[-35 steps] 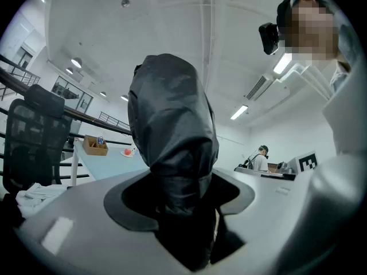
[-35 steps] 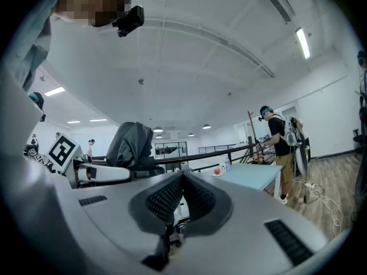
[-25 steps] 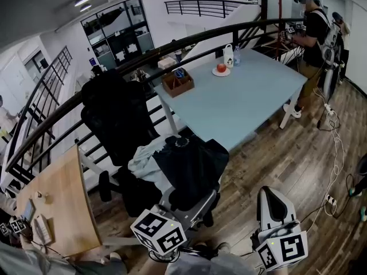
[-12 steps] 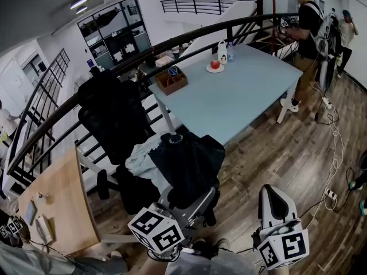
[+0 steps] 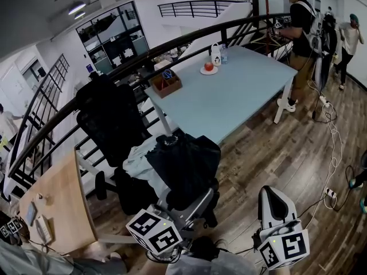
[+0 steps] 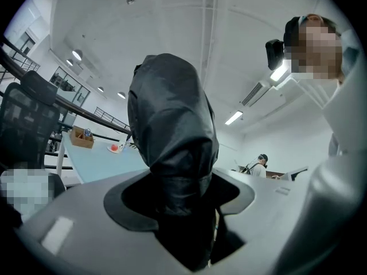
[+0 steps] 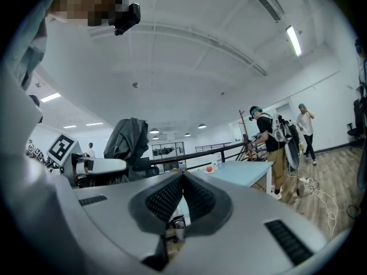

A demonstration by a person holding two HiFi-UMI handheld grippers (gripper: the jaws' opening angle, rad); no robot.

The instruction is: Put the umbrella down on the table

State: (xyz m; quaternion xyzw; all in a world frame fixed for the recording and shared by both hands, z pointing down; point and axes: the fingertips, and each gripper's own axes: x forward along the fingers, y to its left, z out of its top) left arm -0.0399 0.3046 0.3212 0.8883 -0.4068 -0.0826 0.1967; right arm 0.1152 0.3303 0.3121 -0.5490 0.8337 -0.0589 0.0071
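Observation:
A folded black umbrella stands upright out of my left gripper, which is shut on its lower part. From above, the umbrella is a dark bundle with a pale fold at its left, rising from the left gripper at the bottom centre. The right gripper view shows the umbrella at the left, above the left gripper's body. My right gripper is shut with nothing in it and sits low at the right. The light blue table stands ahead, beyond the umbrella.
On the table's far end are a wooden box, a plate with a red fruit and a white jug. A black office chair stands left of the table. A person stands at the table's far right corner. Cables lie on the floor.
The table has drifted left and up in the head view. A second person has come into view at the far right. Both grippers keep their hold and place.

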